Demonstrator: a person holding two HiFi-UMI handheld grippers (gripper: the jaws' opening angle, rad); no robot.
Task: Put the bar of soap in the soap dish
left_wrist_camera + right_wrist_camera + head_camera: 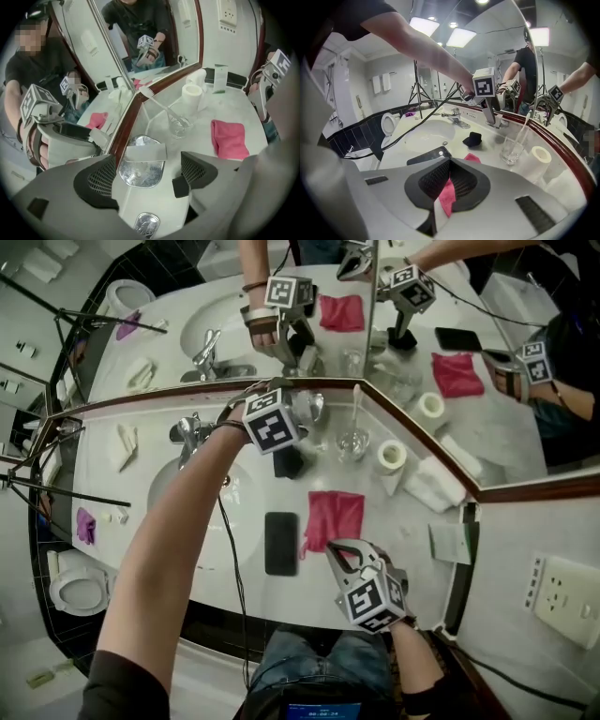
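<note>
A pale grey bar of soap (pixel 146 152) lies across the far rim of the silver soap dish (pixel 139 171), which stands against the mirror's base. My left gripper (pixel 147 174) points down over the dish, open, one jaw on each side of it and neither pad touching the bar. In the head view the left gripper (pixel 300 412) is at the back of the counter, and its marker cube hides most of the soap dish (pixel 316 407). My right gripper (pixel 334 549) is shut near the front edge, over the corner of a pink cloth (pixel 336 517). Pink shows behind its jaws.
A black phone (pixel 280 542) lies left of the pink cloth and a small black object (pixel 288 462) sits behind it. A glass holding a toothbrush (pixel 353 442), a tissue roll (pixel 392 455) and white towels (pixel 433 482) stand to the right. The faucet (pixel 188 432) and basin (pixel 192 512) are on the left.
</note>
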